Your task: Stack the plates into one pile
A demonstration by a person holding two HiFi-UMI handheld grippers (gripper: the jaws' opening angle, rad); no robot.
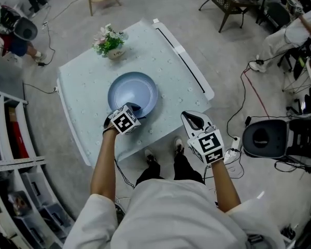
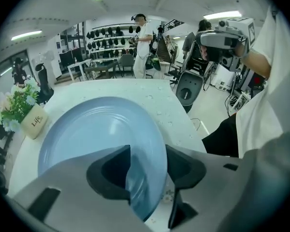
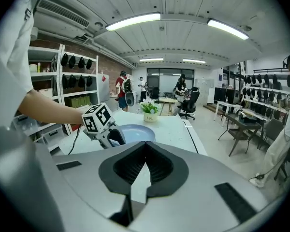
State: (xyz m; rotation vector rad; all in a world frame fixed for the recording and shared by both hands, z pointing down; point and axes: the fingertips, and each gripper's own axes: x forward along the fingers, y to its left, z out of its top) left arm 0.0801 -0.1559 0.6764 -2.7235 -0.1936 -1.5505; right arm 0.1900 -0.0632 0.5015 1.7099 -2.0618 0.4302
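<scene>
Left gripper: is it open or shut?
Open. The left gripper has its jaws spread wide around the rim of the blue plate, with a clear gap on one side.

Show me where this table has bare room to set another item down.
The table is barest right of the plate, up to its right edge. A smaller patch lies left of the plate, nearer than the flower pot. The near edge is crowded: the left gripper's open tongs straddle the plate's rim.

The left gripper [image 2: 147,170] tips down, and its jaws are wide apart. The right gripper [image 3: 146,164], off to its right, has its jaws pressed together.
</scene>
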